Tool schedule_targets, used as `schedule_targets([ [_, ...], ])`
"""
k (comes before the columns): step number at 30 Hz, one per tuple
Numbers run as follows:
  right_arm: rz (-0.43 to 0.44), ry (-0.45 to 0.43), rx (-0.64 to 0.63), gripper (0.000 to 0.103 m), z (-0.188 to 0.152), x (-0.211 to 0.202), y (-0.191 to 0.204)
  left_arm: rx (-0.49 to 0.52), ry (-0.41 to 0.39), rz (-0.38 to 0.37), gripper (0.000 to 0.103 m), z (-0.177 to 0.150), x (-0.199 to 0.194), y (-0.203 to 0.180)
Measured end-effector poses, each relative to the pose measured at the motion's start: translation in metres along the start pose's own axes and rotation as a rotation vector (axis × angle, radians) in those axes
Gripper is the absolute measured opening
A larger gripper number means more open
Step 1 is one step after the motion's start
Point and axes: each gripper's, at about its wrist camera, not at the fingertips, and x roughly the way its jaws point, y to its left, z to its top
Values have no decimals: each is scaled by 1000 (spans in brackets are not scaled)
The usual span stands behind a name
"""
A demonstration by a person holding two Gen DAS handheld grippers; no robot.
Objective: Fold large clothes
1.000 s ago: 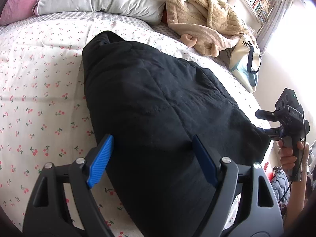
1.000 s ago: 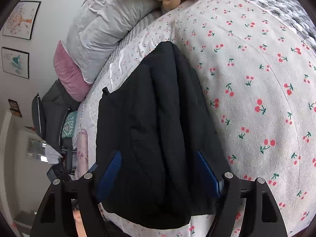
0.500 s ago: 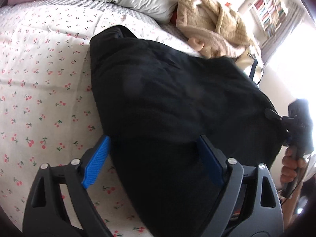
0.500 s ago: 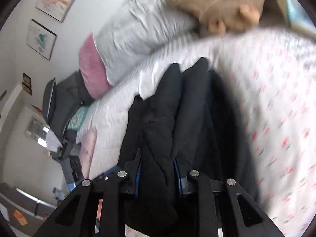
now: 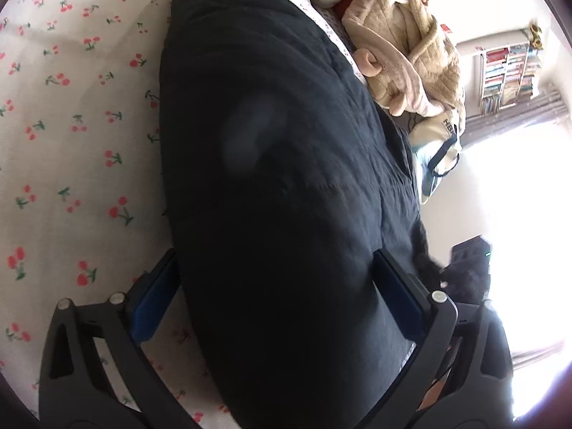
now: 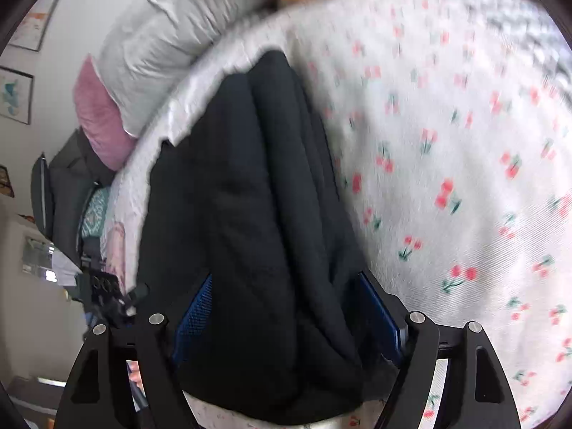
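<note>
While the bed (image 5: pixel 64 164) with its cherry-print cover is taking up most of both views, the black garment (image 5: pixel 279 186) is lying along it in a thick folded bundle, one end reaching toward the grey pillow (image 6: pixel 168 39) at the head of the bed, the other end sitting at the near edge. A pink cushion (image 6: pixel 100 118) is leaning just beside the grey pillow. A beige fleece robe (image 5: pixel 404 50) is lying heaped beside the garment, on its far-right side, touching a pale tote bag (image 5: pixel 436 150) past the garment's edge. A bookshelf (image 5: pixel 507 71) is showing well beyond the robe.

The left gripper (image 5: pixel 282 300) is standing wide, its blue pads either side of the garment's near end, bulk of fabric filling the gap; can't tell if the pads are pressing it. The right gripper (image 6: pixel 289 318) is also spread wide, straddling the garment's layered folds at the bed edge, its pads flanking the fabric, contact unclear. The view is blurred.
</note>
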Motion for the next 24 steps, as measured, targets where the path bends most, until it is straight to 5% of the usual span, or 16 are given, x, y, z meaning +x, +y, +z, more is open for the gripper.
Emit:
schedule_targets([
  [10,-36,-41,-50,84,0,12,10,-43,-16,23,99,8,11,4],
  [12,-25,-47,-44,66,-1,16,12,-33,-32,54,93,7,8,-2],
  [18,79,-80,-3,43,-11,-1,12,41,-88,125,72,6,-9,-29],
  [24,235,-84,-31,42,-27,-27,43,164,-111,99,69,15,-59,-52],
])
